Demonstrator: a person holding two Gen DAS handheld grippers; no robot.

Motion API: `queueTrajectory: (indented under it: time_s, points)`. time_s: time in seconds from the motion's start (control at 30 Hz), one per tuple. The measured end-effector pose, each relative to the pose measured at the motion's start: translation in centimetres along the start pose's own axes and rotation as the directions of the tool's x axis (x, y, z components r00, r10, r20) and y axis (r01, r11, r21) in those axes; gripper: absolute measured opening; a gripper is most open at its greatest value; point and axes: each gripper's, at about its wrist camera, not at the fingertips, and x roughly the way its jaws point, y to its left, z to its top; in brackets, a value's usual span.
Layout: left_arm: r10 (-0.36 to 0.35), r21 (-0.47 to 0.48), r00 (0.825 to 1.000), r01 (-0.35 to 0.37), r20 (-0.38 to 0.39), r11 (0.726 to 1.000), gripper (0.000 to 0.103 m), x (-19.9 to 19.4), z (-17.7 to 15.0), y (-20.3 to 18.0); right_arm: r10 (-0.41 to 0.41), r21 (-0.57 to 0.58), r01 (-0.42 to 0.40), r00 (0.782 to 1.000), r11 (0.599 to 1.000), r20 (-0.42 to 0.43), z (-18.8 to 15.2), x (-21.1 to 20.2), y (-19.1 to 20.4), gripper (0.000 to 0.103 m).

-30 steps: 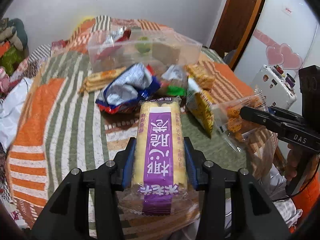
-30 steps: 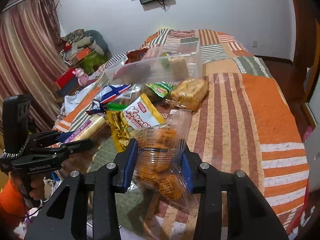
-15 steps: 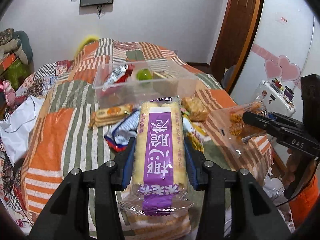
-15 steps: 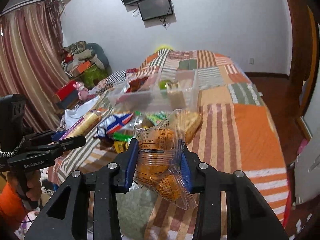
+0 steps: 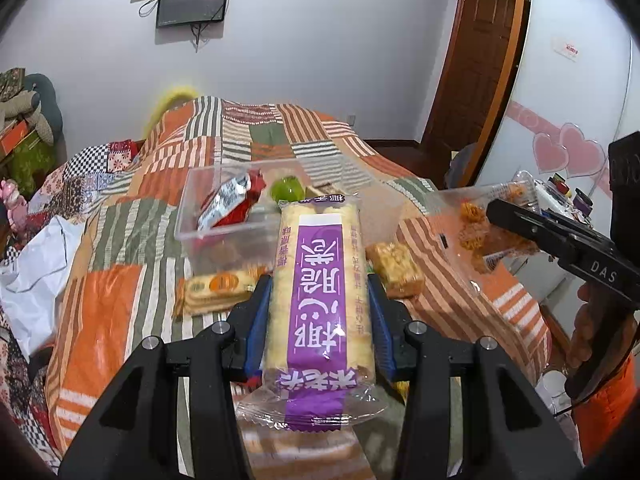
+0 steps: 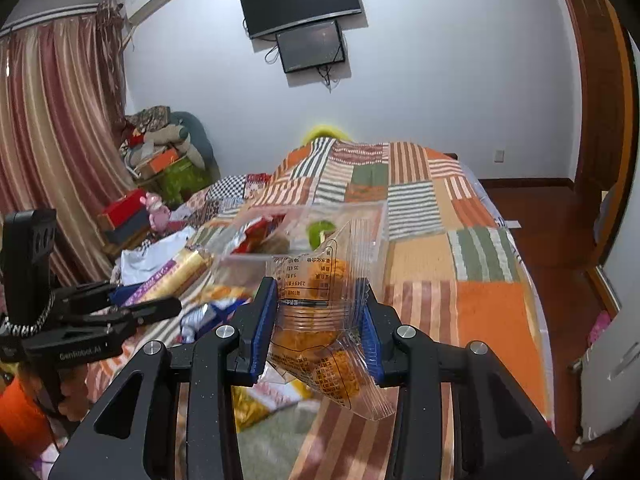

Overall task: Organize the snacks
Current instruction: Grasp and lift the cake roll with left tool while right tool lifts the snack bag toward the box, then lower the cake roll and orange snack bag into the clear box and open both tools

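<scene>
Left gripper [image 5: 320,320]: clamping a long purple-labelled pack of pale rice rolls [image 5: 322,296] lengthwise, holding it raised and aimed toward the bin, likely for dropping in.
Bin: a clear rectangular plastic box [image 5: 224,236] is sitting ahead on the bed, already containing a red-and-silver wrapper [image 5: 232,204] and a green round item [image 5: 286,189].
Right gripper [image 6: 318,324]: pinching a transparent bag of orange fried snacks [image 6: 320,320], lifted clear.
Surface: an orange-and-green striped patchwork quilt [image 6: 440,248] is carrying loose packets near the bin.
Room: white wall, wall-mounted black screen [image 6: 300,4].
</scene>
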Motion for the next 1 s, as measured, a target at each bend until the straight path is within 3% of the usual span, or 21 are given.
queueTrajectory:
  time_s: [0.37,0.83,1.0]
  points:
    - [-0.007,0.055,1.0,0.006,0.009,0.998,0.045,3.7,3.8,-0.5,-0.02,0.001,0.02,0.999,1.0,0.043,2.8,2.9,-0.9,0.036]
    - [-0.086,-0.001,0.995,0.086,-0.059,0.996,0.045,10.3,8.9,0.5,-0.086,-0.027,0.088,0.995,0.996,0.048,4.7,7.0,-2.2,0.035]
    - [-0.056,-0.001,0.996,0.056,-0.069,0.998,0.045,12.5,9.4,0.6,-0.111,-0.045,0.113,0.993,0.993,0.041,4.9,7.8,-3.0,0.035]
